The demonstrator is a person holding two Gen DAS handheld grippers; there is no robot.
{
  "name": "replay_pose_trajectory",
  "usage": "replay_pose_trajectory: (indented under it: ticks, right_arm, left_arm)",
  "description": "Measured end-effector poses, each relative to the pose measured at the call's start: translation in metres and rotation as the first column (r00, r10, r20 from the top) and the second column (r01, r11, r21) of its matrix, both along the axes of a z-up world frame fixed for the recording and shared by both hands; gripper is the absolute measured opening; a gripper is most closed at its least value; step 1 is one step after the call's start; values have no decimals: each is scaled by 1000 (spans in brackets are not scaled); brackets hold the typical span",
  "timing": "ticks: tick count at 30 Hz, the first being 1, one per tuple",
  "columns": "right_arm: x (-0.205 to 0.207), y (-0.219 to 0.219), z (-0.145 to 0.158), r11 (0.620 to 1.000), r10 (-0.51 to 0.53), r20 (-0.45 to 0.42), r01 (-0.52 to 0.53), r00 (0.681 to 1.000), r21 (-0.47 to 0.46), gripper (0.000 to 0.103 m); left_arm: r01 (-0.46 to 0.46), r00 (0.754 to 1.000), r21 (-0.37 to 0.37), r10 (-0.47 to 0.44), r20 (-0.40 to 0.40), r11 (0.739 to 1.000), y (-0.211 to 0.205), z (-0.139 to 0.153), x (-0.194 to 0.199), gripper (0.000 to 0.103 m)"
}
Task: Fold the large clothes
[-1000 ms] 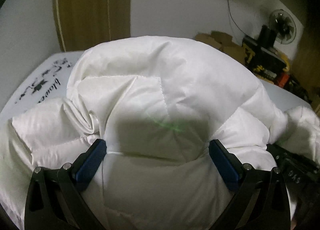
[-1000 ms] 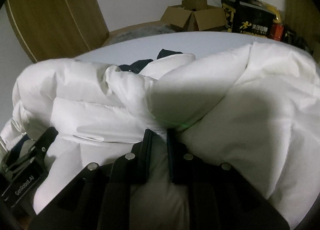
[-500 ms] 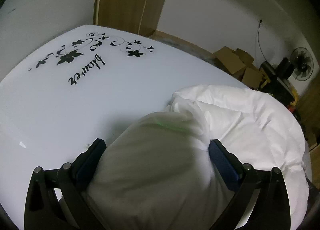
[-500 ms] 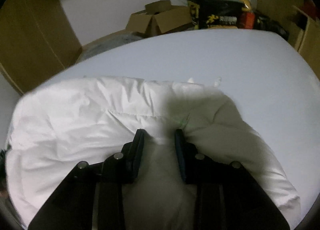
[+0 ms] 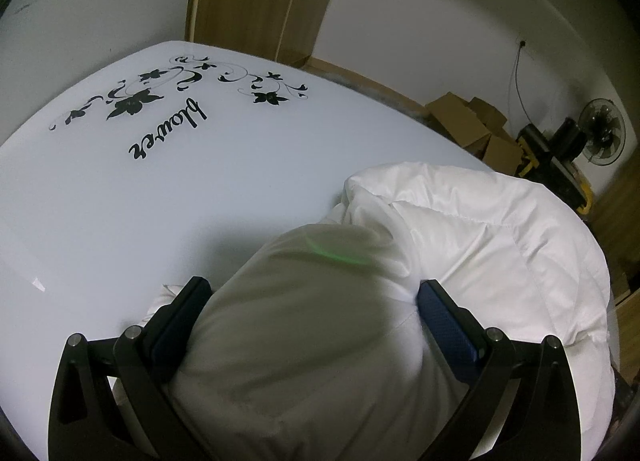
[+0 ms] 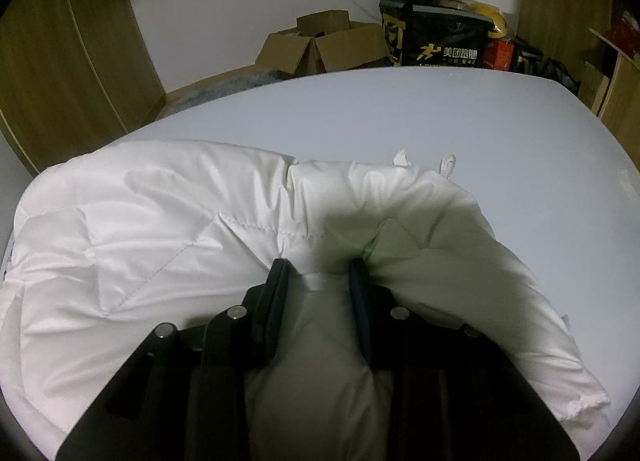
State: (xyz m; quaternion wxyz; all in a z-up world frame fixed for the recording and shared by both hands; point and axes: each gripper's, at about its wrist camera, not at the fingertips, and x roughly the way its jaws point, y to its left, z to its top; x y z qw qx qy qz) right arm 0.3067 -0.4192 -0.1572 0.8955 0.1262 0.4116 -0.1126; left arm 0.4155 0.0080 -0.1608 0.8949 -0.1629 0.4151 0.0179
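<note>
A white padded jacket (image 5: 480, 229) lies bunched on the white table (image 5: 160, 201). In the left wrist view my left gripper (image 5: 308, 293) stands wide, and a thick puffy fold of the jacket fills the gap between both blue pads. In the right wrist view the jacket (image 6: 160, 229) spreads leftward, with its edge and two small tabs toward the table's middle. My right gripper (image 6: 320, 265) pinches a narrower fold of it, and the cloth puckers at the fingertips. Both grippers point down at the table.
Black flower print and lettering (image 5: 160, 113) mark the table's far left part. Past the table (image 6: 400, 113) stand cardboard boxes (image 6: 320, 41), a black printed bag (image 6: 440, 41), a fan (image 5: 604, 133) and wooden cupboards (image 6: 60, 61).
Both grippers carried the jacket's fold across, and bare table now shows beyond it. The right jaws stand wider than a second ago. Little has moved in the last half second.
</note>
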Motion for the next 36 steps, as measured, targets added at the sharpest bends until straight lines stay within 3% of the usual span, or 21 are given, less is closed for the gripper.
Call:
replay_pose_trajectory:
  ticks: [3,6,8,11,14,15,17,19,20,23,24,26,27,29,33,34,36]
  right_arm:
    - [2,-1,-1,1000,-4,-3,4,1000,-4,33]
    - [1,13,19,997,-46,-73,42,996,-58,33]
    - [-10,35,55,999,9,47,-11,999,31,33]
    - [5,85,74,995,98,47,-98,994,14,33]
    - [31,124,65,991,134,-4,-134,991,23,32]
    - [42,136,55,989,150,-33,-149,988,19,32]
    - [65,152,20,981,192,-179,-194,965,5,31]
    - [67,160,21,977,200,-232,-212,952,-27,31]
    - [63,162,26,978,194,-243,-206,951,-27,31]
    - [3,169,60,970,241,-113,-235,964,64,28]
    - [-17,175,57,966,256,-103,-250,961,69,28]
    - [-34,192,27,955,293,-146,-296,945,-1,27]
    - [-40,196,19,951,297,-124,-304,947,-46,26]
    - [-49,197,24,957,280,-145,-288,949,-33,26]
    - [-115,184,50,965,254,-103,-245,962,91,26]
    - [-124,188,35,961,271,-131,-260,954,94,25]
    - [-119,201,9,958,287,-135,-288,948,9,24]
  left_arm:
    - [7,1000,-10,-7,-6,1000,1,1,1,103]
    - [2,1000,19,-2,-6,1000,5,19,-9,103]
    - [9,1000,29,-10,23,1000,3,35,-24,103]
    - [28,1000,40,-27,-13,999,-2,32,-29,103]
    - [35,999,111,-35,-1,993,-10,19,-32,103]
    - [31,999,106,-32,8,994,-9,16,-33,103]
    - [21,999,69,-23,26,997,-5,14,-33,103]
    - [19,1000,48,-20,19,999,-1,11,-33,103]
    - [21,1000,38,-21,18,999,1,10,-33,103]
    - [23,1000,23,-23,20,999,3,9,-33,103]
    - [23,999,21,-24,22,1000,3,9,-33,103]
    - [32,999,14,-32,27,999,3,9,-31,103]
    - [35,999,14,-36,23,999,4,9,-30,103]
    - [37,999,13,-37,23,999,5,8,-30,103]
    - [31,999,-6,-31,27,1000,7,6,-32,103]
    - [33,999,-7,-32,27,999,6,6,-32,103]
    - [31,999,-11,-31,23,999,6,7,-31,103]
